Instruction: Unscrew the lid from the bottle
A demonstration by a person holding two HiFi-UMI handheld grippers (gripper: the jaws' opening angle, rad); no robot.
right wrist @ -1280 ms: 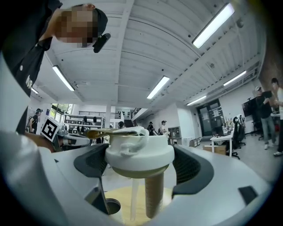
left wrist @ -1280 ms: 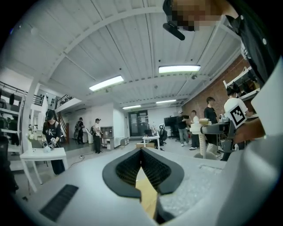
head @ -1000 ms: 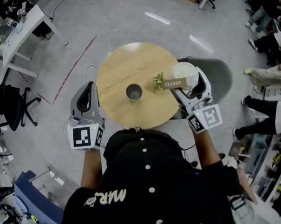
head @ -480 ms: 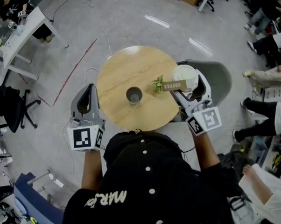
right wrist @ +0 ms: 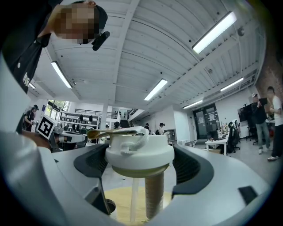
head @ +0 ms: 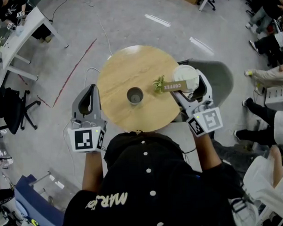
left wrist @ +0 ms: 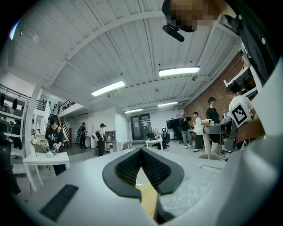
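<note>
Head view: the left gripper [head: 90, 89] hung off the table's [head: 130, 64] left edge, and what we took for the bottle [head: 135, 94] stood mid-table. Left gripper view: its jaws were clenched, empty. Right gripper view: the right gripper [right wrist: 141, 163] grasped the white lid [right wrist: 139, 152] by its rim. We judged it light, stiff, smooth plastic. What hung beneath it we couldn't identify.

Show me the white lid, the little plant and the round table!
white lid [right wrist: 146, 155], right gripper view, on its front wall.
little plant [head: 159, 82], head view, on its green leaves.
round table [head: 130, 68], head view, on bare wood.
</note>
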